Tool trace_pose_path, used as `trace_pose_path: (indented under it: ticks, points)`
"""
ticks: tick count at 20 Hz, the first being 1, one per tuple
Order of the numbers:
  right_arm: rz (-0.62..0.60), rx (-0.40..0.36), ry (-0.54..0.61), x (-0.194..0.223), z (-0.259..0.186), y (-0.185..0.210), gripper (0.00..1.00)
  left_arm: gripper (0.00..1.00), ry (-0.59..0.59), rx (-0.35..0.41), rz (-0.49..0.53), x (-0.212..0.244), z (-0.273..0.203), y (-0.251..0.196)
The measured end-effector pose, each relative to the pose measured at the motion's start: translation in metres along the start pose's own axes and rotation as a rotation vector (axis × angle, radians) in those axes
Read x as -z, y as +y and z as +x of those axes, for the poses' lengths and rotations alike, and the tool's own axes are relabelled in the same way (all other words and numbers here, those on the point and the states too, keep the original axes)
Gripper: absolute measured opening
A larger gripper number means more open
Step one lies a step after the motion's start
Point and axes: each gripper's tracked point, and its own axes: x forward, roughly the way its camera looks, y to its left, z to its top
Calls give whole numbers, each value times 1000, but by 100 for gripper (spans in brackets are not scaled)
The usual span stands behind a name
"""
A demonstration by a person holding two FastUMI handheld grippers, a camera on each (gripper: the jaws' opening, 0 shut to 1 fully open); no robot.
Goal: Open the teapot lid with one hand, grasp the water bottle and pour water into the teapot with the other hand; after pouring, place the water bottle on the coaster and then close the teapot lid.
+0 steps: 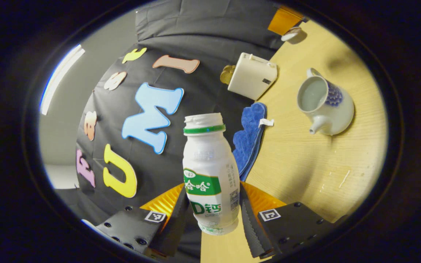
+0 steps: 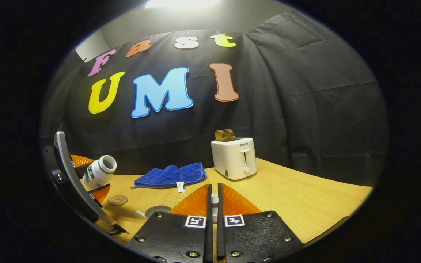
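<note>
My left gripper is shut on a white water bottle with a green label and no cap. In the right gripper view the bottle hangs tilted above the table's left side, mouth to the right, held by the left gripper. The white teapot with a blue pattern stands uncovered on the wooden table; its rim lies just left of my right fingers. My right gripper is shut on a small white piece, the teapot lid. A round brown coaster lies under the bottle.
A white toaster holding bread stands at the back of the table. A blue cloth lies to its left by the wall. Bare tabletop stretches to the right.
</note>
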Motion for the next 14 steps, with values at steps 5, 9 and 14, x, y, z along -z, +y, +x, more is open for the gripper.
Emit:
trace_pose_path:
  ticks: [5,9,14]
  points:
    - [24,5,-12,-4,-2,-3,4,77,-53,0,148,-18,-1,-2]
    - [31,-1,-17,-5,-2,-3,4,82,-79,-6,228,-29,-1,-3]
    - [52,-2,-15,-5,-1,-5,4,82,-105,-11,336,-37,5,-7]
